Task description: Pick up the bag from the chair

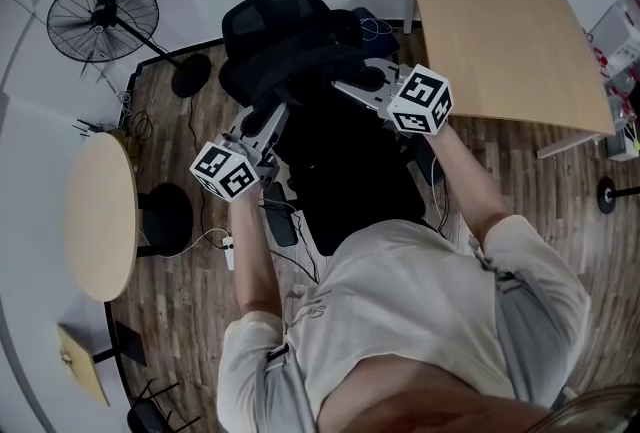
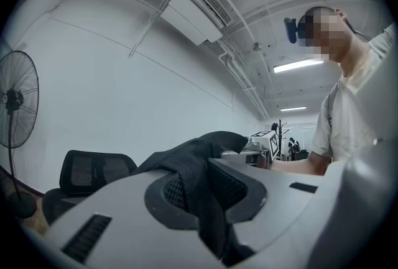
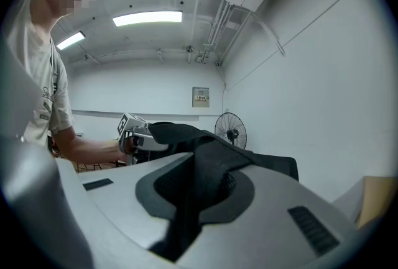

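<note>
Bag (image 1: pixel 345 176) hangs lengthwise from left claw (image 1: pixel 272 116), right claw (image 1: pixel 350 86).

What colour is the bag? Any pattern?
The bag is plain black, no pattern visible. Best seen in the head view.

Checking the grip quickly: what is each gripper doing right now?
Left gripper: closed on the bag.
Right gripper: closed on the bag too.

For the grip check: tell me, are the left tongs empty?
No, a fold of the black fabric bag is pinched between the left tongs.
</note>
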The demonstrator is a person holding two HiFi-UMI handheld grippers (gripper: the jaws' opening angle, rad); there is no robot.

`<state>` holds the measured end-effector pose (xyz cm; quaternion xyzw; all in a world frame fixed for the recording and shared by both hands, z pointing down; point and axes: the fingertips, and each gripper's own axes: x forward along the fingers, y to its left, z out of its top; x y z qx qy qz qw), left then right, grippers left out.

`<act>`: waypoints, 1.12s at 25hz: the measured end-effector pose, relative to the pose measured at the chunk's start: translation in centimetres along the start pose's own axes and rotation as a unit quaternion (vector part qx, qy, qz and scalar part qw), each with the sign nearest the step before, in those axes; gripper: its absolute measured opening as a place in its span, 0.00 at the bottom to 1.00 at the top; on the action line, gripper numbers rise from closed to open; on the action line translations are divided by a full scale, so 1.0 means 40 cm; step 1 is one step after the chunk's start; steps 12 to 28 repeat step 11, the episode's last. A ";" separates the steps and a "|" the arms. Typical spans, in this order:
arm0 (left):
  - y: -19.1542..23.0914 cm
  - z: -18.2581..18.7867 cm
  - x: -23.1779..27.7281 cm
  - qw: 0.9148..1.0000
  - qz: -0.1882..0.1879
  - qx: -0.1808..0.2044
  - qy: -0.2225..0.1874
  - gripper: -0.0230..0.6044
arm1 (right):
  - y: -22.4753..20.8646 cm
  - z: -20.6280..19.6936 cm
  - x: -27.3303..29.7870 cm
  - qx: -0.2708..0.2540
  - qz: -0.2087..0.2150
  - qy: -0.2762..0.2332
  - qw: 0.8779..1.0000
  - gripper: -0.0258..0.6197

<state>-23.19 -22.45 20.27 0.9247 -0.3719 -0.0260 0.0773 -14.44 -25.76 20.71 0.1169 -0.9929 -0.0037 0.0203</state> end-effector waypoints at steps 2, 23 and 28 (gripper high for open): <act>0.000 -0.001 0.001 1.000 0.002 0.002 0.001 0.12 | -0.002 -0.001 -0.001 -0.001 0.002 0.000 1.000 0.08; -0.013 -0.036 -0.011 1.000 0.009 -0.009 0.005 0.12 | 0.021 -0.028 -0.007 0.005 0.009 0.006 1.000 0.08; -0.013 -0.036 -0.011 1.000 0.009 -0.009 0.005 0.12 | 0.021 -0.028 -0.007 0.005 0.009 0.006 1.000 0.08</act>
